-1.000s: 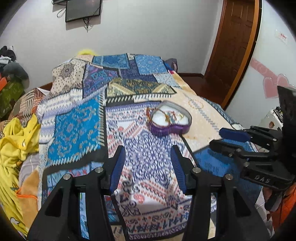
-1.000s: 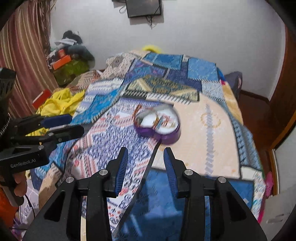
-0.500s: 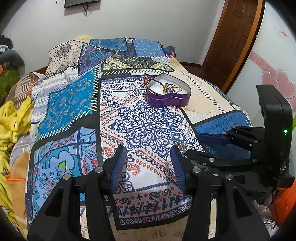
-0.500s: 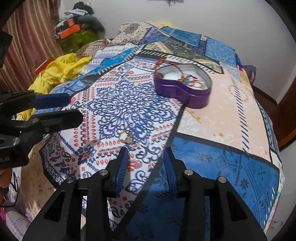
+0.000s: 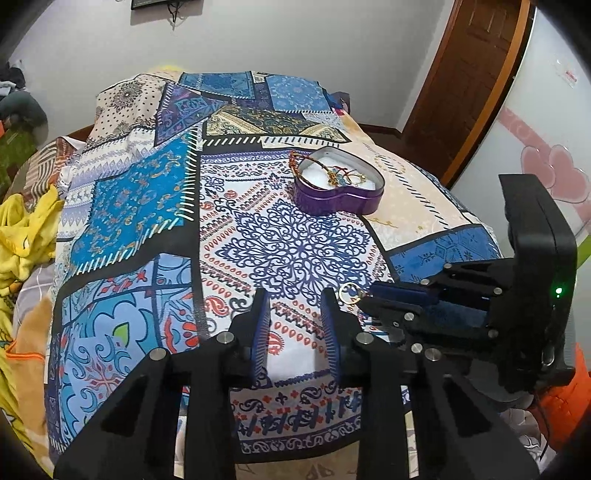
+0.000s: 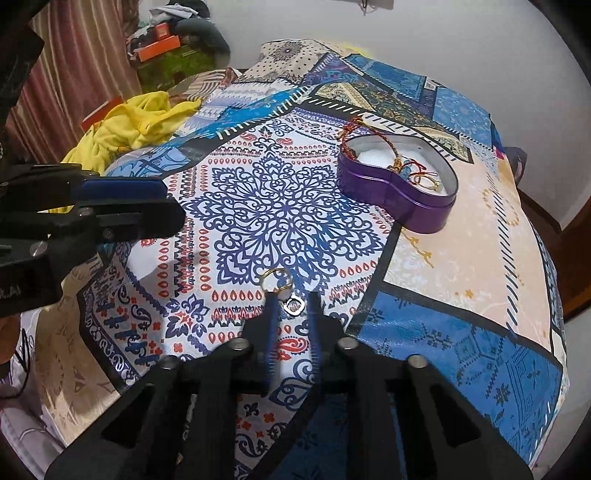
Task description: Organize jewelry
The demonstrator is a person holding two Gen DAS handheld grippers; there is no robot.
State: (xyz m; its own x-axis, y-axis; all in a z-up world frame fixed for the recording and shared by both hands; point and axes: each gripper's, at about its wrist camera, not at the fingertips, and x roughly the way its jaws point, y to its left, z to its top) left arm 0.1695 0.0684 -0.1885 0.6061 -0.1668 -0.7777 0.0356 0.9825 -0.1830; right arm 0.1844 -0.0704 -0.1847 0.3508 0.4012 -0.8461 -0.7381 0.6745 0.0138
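Note:
A purple heart-shaped tin (image 5: 338, 186) (image 6: 400, 184) stands open on the patterned bedspread, with bracelets and small gold pieces inside and a red cord over its rim. A gold ring (image 6: 275, 281) and a small silver ring (image 6: 294, 305) lie on the cloth near the front edge. My right gripper (image 6: 291, 301) is open, low over the cloth, with the silver ring between its fingertips and the gold ring at its left tip. In the left wrist view the right gripper (image 5: 365, 295) reaches to the gold ring (image 5: 349, 291). My left gripper (image 5: 295, 299) is open and empty, beside it.
The bedspread (image 5: 295, 251) covers a bed. Yellow clothing (image 6: 136, 118) lies in a heap at the left side. A brown door (image 5: 469, 74) stands at the back right. A pile of clothes (image 6: 173, 33) sits by the far wall.
Both grippers have moved down and forward toward the bed's near edge. My right gripper has come down around the rings. The tin has not moved.

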